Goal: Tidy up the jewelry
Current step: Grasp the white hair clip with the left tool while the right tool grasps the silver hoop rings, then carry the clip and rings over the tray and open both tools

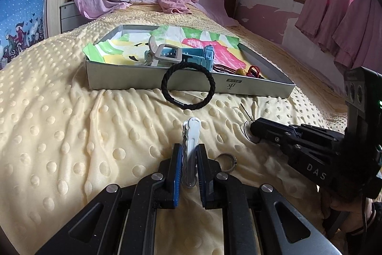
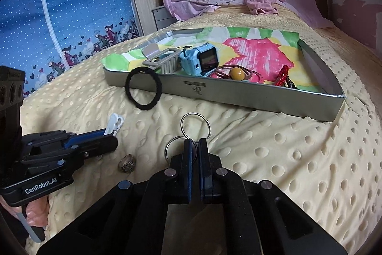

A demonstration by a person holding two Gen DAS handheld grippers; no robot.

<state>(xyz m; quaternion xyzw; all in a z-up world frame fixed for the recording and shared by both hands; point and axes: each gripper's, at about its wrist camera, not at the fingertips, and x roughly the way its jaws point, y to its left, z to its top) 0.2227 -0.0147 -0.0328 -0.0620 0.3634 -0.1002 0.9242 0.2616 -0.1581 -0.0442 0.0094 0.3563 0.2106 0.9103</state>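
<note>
My left gripper [image 1: 189,147] is shut on a white hair clip [image 1: 191,135], which sticks out forward over the yellow dotted blanket. My right gripper [image 2: 194,142] is shut on two linked silver key rings [image 2: 195,124], the larger one lying ahead of the fingertips. In the left wrist view the right gripper [image 1: 254,129] points in from the right. A black hair tie [image 1: 163,84] leans against the front wall of the silver tray [image 1: 133,78]. Between the two grippers, a patterned silver finger ring [image 2: 127,163] lies on the blanket.
The tray [image 2: 238,97] is lined with a colourful cloth. It holds a blue watch [image 2: 200,61], a grey strap [image 2: 164,61], an amber bead on a cord [image 2: 236,74] and a red tassel [image 2: 283,75]. A thin pin [image 1: 244,110] lies on the blanket. Pink cloth hangs behind the bed.
</note>
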